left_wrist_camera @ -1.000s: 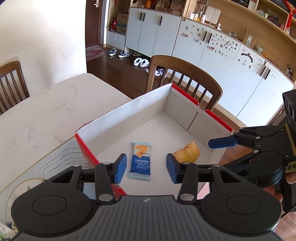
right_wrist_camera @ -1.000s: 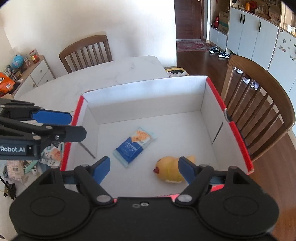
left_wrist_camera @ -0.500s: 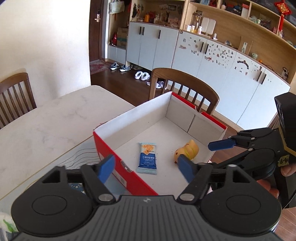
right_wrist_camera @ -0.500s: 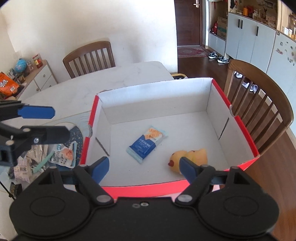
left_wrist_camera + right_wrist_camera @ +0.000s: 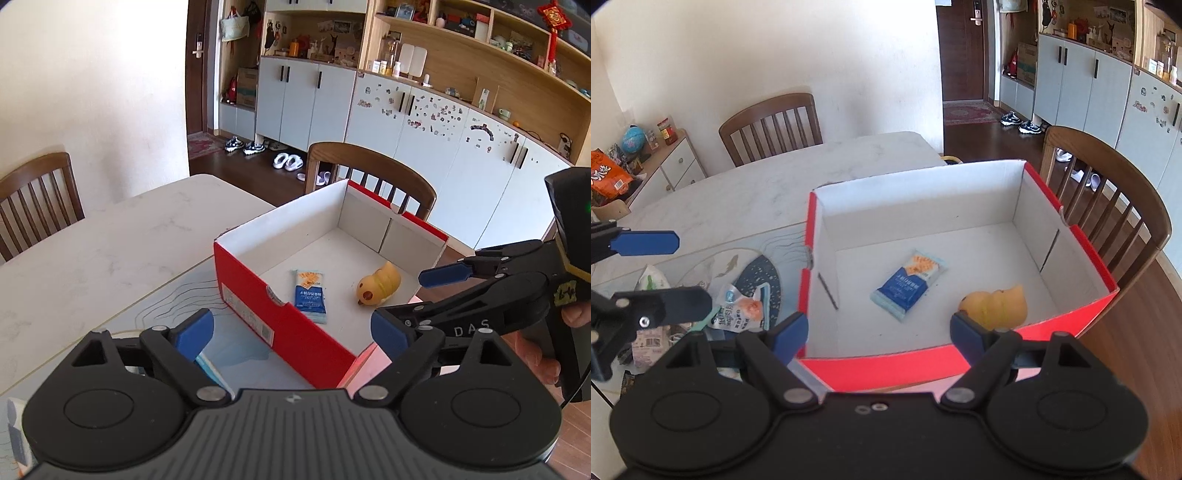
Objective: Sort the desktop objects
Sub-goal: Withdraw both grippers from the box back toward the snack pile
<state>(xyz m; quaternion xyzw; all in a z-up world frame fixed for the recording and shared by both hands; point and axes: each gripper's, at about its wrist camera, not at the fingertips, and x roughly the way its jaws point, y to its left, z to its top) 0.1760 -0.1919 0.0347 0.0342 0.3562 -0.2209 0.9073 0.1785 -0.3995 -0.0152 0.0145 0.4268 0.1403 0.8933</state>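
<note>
Left gripper jaws opening, nothing between. Right gripper wide open, empty. Blue packet and duck lie apart on box floor. More packets on table left of box.

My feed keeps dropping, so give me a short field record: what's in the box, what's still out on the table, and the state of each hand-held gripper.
box: red outside, white inside, open top, on the table
in box: blue snack packet lying flat; yellow duck toy on its side, apart from the packet
still out: pile of small packets on the mat left of the box
left hand-held gripper: jaws opening, nothing between them
right hand-held gripper: open, empty
</note>
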